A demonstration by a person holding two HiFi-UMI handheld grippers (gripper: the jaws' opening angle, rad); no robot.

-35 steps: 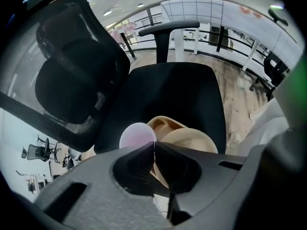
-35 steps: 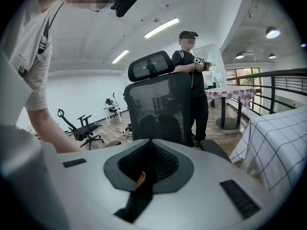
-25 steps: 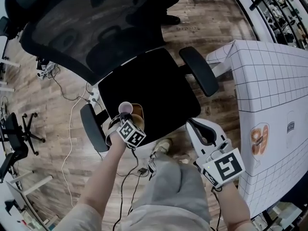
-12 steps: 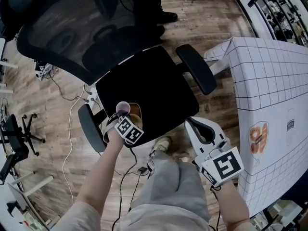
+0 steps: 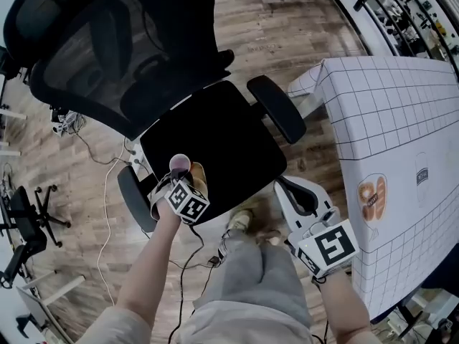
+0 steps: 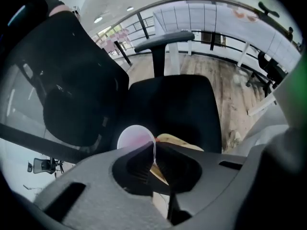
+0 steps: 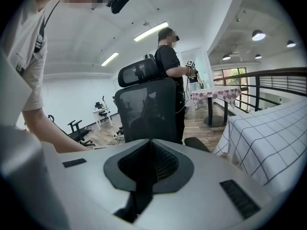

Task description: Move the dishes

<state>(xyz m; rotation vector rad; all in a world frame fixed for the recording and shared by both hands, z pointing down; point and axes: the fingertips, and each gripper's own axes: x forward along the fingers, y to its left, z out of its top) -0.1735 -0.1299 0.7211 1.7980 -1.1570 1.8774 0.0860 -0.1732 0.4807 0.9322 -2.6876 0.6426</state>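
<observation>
**Head view:** A black office chair (image 5: pixel 222 131) stands mid-frame on a wood floor (image 5: pixel 301 20). The left gripper (image 5: pixel 182 178) points steeply down over the chair's front left corner, just inside its left armrest (image 5: pixel 133 192). A small pink dish (image 5: pixel 179 164) sits at the gripper's tips, with a tan dish (image 5: pixel 198 178) touching it on the seat side. Both dishes are close to the seat's front edge. From there back to the mesh backrest, the seat is bare black. The right gripper (image 5: pixel 287 190) hangs off the chair's front right corner, over the floor. It lies between the seat edge and the hanging cloth edge of a grid-patterned table (image 5: pixel 387 113). The table's corner comes near the chair's right armrest (image 5: pixel 276 110), so only a narrow strip of floor runs between them. Past that armrest the boards widen out. Cables (image 5: pixel 107 185) trail on the floor left of the chair.

**Left gripper view:** The left gripper (image 6: pixel 154 155) has just been closing, and its jaws now stand almost together, pinching the thin rim of the pink dish (image 6: pixel 135 137). The tan dish (image 6: pixel 180 142) shows just behind the right-hand jaw. Beyond them the chair's seat stretches dark and open to its far armrest (image 6: pixel 165 36).

**Right gripper view:** The right gripper (image 7: pixel 149 150) has its jaws pressed together with nothing between them. It faces the chair's mesh back (image 7: pixel 146 104). A person in black (image 7: pixel 168 56) stands behind the chair, and the table's cloth edge (image 7: pixel 268 133) is to the chair's right, with a lane of floor between them
</observation>
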